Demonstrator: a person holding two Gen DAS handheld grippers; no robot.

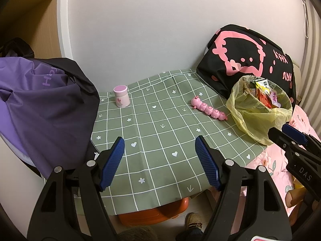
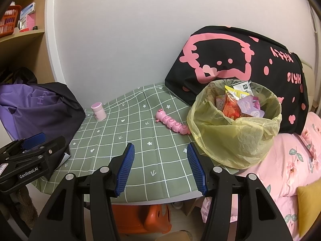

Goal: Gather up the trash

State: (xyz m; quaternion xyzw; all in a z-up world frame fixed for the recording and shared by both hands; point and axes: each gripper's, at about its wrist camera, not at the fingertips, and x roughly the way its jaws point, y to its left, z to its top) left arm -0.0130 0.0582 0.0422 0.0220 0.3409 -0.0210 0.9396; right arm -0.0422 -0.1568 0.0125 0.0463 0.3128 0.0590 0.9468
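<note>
At three o'clock on the desk, the full trash bin overhangs the edge; both grippers' jaws stand apart, empty. A careless nudge could topple it.

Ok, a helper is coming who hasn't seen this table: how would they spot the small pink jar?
Start at the green checked tablecloth. Near its far edge by the wall, beside the purple jacket, stands the small pink jar. It is upright and round-lidded, unlike the long pink caterpillar toy lying by the bin.
</note>
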